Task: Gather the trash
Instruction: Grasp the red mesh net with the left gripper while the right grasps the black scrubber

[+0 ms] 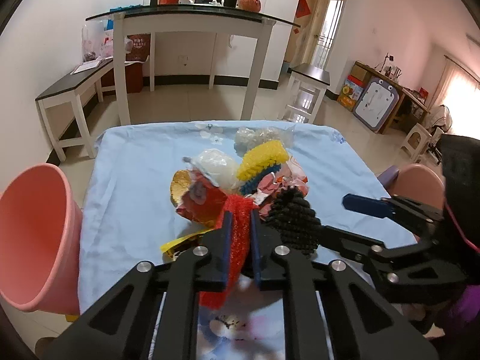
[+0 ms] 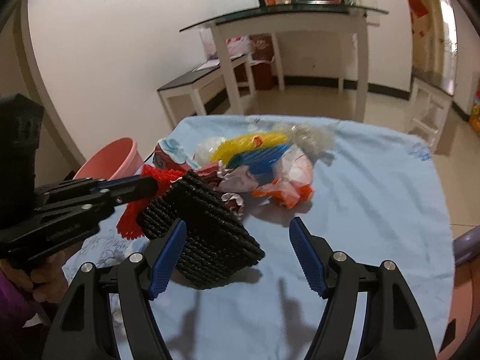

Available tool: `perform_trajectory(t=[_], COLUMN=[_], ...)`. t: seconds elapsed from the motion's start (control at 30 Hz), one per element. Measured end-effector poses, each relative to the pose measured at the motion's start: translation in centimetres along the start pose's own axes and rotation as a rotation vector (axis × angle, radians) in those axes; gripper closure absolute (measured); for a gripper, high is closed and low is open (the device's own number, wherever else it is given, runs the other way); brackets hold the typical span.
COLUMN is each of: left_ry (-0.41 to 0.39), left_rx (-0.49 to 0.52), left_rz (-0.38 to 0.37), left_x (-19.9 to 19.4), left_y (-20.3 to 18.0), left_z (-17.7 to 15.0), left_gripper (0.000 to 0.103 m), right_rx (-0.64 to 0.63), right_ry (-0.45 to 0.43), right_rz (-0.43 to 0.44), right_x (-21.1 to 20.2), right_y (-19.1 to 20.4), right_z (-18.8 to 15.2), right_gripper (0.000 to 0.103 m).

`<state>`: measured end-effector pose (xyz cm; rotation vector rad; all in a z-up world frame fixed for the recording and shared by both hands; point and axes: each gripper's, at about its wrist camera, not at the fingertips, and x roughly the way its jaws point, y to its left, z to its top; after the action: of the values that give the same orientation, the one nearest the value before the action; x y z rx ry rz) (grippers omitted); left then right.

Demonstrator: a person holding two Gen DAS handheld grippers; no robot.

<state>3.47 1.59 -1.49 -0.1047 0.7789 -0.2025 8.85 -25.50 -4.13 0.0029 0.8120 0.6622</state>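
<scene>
left tool: angled down, clamped on red foam netting | right tool: angled down, jaws apart around black woven basket, near worktop edge

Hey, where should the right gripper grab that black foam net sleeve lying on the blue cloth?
Grip the black net sleeve across its near, wider end. It lies tilted, stretching away toward the trash pile, so come in from the near side over the blue cloth. The right gripper is open; it probably needs to shift left to straddle the sleeve.
</scene>
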Motion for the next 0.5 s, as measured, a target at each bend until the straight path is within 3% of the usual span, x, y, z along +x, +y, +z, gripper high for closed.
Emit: perform_trajectory(t=[0.07,0.3,0.37,0.43,0.5], left_ry=[-0.004,0.001,-0.001,-0.005,-0.011], left_rx=[0.0,-0.025,-0.031,-0.037,-0.044], left_rz=[0.007,0.009,0.013,0.016,0.017], left_x=[-0.3,-1.0,-1.2,-1.5,-1.8], left_y=[0.2,0.9,1.0,1.3,1.5], left_z=[-0.1,-0.6,-0.7,-0.7,-0.7], left_gripper=[0.092,0.093,0.093,0.093,0.093], right_rx=[0.0,-0.023,-0.022,-0.016,-0.018], right_ry=[0.023,0.076,0.092,0.114,0.113], right_rz=[0.032,0.064,0.08,0.11,0.114], right_x=[0.7,2.9,3.2,3.4,2.9], right_y=[0.0,0.1,0.1,0.2,0.3], right_z=[0.0,0.3,0.2,0.1,-0.3], right_gripper=[0.038,0.039,0.053,0.074,0.085])
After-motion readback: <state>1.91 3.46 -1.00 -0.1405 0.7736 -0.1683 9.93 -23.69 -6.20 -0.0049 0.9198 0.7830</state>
